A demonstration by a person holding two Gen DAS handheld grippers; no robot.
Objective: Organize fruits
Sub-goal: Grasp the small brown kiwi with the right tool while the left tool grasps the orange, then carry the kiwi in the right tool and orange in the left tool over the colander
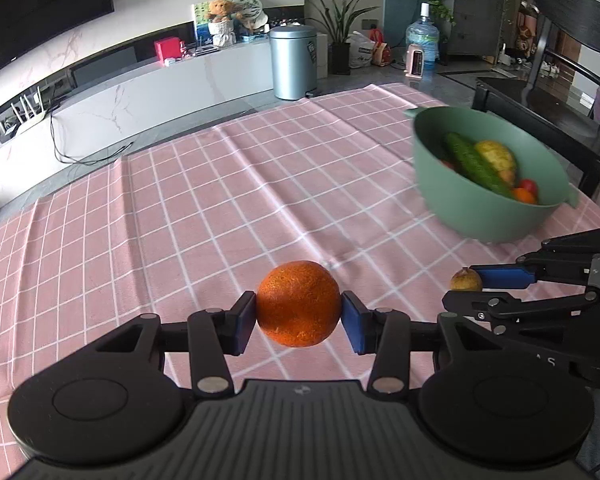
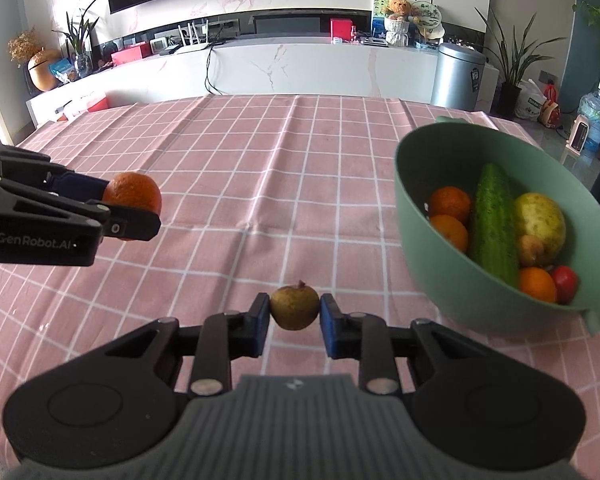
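Left gripper (image 1: 299,316) is clamped on an orange (image 1: 299,303); its side reads "GenRobot.AI". Right gripper (image 2: 295,313) squeezes a small brownish fruit (image 2: 295,307), maybe a pear. Bowl (image 2: 460,280) sits right of both.

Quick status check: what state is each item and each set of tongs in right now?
Left tongs: shut on the orange.
Orange: gripped, above the cloth.
Right tongs: shut on the small brown fruit.
Small brown fruit: gripped.
Green bowl: upright on the cloth, partly filled.
Cucumber: leaning inside the bowl.
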